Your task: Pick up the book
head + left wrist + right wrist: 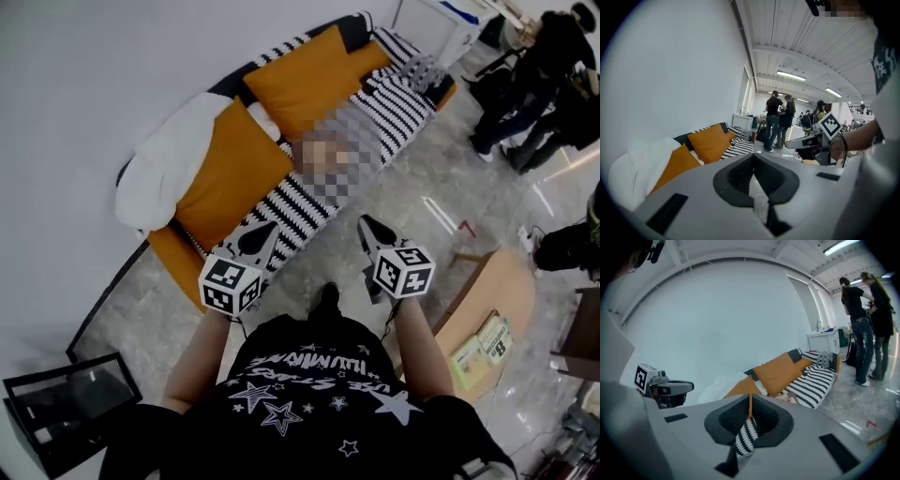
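While the person stood facing a sofa [300, 202] against the white wall, the left gripper [255, 234] and the right gripper [370, 225] were held side by side, apart from each other, both pointing toward the sofa's striped seat and tilted slightly down. Each gripper's own view showed its jaws pressed together at the tips with nothing caught between them, so both claws were empty. The book [791, 398] lay flat on the black-and-white striped seat, in front of the two orange cushions [305, 80] and right of a white blanket [169, 159] heaped at the sofa's left end, well ahead of both grippers and touched by neither. To the person's right stood a low wooden table [511, 281] bearing green booklets [481, 349], and several people [525, 75] stood beyond the sofa's far end.
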A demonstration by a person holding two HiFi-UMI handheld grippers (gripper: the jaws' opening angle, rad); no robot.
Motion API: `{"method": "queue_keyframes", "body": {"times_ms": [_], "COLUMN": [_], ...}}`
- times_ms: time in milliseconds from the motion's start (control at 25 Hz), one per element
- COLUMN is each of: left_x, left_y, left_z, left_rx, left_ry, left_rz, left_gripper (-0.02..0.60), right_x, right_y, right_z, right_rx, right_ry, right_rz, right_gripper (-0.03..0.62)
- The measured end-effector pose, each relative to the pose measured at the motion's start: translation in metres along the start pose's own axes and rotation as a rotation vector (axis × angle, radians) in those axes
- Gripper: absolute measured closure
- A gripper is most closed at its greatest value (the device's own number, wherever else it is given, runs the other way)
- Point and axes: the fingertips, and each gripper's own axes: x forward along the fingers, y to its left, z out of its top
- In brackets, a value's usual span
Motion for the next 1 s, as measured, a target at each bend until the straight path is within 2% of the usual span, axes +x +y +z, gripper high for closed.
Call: {"method": "queue_keyframes", "body": {"times_ms": [560, 760, 1000], "left_x": [0.074, 0.092, 0.101], "left_y": [-0.030, -0.040, -0.041], "left_z": [0.029, 0.035, 0.030], "left_rx": [0.029, 0.024, 0.018], "left_ry": [0.023, 0.022, 0.060], "left_rz": [0.032, 0.053, 0.065], "left_gripper": [0.577, 0.577, 0.577], "right_x": [-0.005, -0.003, 0.009], "right_y": [-0.090, -0.112, -0.123], "right_z": [0.023, 0.024, 0.021], "right_rx": [0.022, 0.040, 0.082], "right_ry": [0.003, 0.010, 0.019], "right_rz": [0.022, 0.036, 0.051], "right_gripper": [0.560, 0.560, 0.560]}}
